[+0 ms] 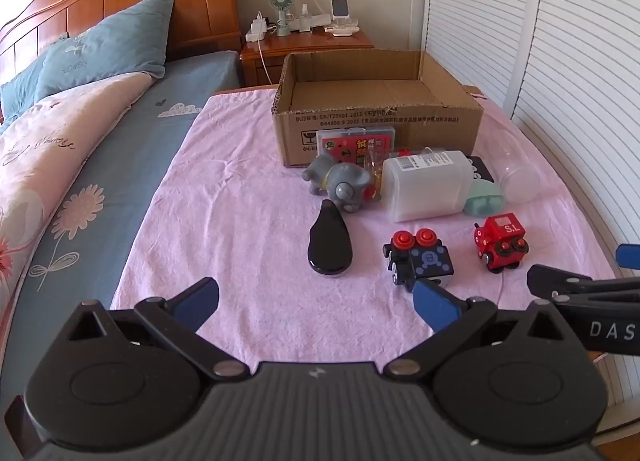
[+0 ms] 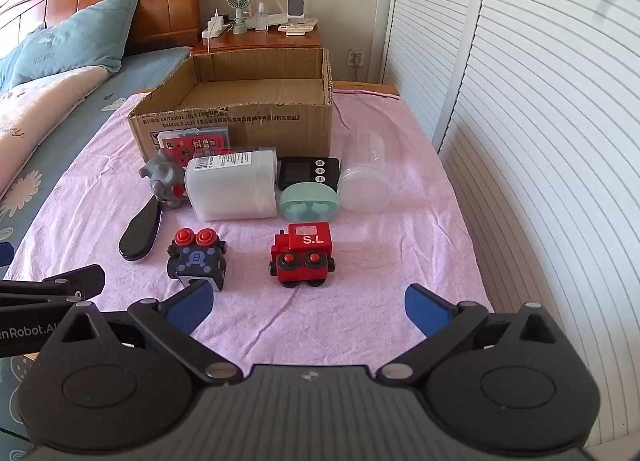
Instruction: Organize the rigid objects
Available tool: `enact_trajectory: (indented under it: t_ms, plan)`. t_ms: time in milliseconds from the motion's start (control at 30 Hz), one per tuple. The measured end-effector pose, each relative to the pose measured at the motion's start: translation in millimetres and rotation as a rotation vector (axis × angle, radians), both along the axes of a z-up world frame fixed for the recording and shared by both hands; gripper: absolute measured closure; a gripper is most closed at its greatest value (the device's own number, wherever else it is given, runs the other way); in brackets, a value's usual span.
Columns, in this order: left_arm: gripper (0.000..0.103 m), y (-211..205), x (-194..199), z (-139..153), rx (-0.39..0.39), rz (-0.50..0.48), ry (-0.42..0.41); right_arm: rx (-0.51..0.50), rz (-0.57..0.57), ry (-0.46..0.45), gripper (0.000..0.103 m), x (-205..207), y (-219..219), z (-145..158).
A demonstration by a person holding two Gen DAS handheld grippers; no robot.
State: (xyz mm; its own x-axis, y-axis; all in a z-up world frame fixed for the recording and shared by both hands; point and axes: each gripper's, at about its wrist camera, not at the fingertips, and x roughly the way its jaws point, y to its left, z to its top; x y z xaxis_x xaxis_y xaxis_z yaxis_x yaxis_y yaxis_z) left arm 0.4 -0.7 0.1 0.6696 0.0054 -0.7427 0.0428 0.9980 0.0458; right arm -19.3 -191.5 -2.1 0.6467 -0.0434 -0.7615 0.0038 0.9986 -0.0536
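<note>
An open cardboard box (image 1: 360, 129) (image 2: 248, 121) stands at the far side of a pink cloth (image 1: 248, 245) (image 2: 360, 261). In front of it lie a grey elephant toy (image 1: 340, 181) (image 2: 164, 177), a white canister (image 1: 424, 185) (image 2: 234, 185), a red card case (image 1: 352, 143) (image 2: 196, 145), a mint earbud case (image 2: 310, 201), a black timer (image 2: 308, 171) and a clear cup (image 2: 364, 177). Nearer lie a black teardrop item (image 1: 330, 245) (image 2: 140, 231), a black toy train (image 1: 418, 259) (image 2: 196, 261) and a red toy train (image 1: 500, 241) (image 2: 304, 253). My left gripper (image 1: 316, 301) and right gripper (image 2: 308, 305) hover open and empty over the cloth's near edge.
A bed (image 1: 80, 165) with blue pillows and a pink quilt lies to the left. A wooden nightstand (image 1: 304, 49) with a fan and chargers stands behind the box. White louvred doors (image 2: 540, 121) run along the right side.
</note>
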Motion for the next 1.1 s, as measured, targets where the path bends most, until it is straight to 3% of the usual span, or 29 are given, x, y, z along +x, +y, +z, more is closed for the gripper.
enact_trajectory:
  t_ms: [1100]
  plan:
    - [0.001, -1.5, -0.8, 4.8, 0.003, 0.0, -0.004, 0.006, -0.006, -0.019, 0.0, -1.1, -0.4, 5.5]
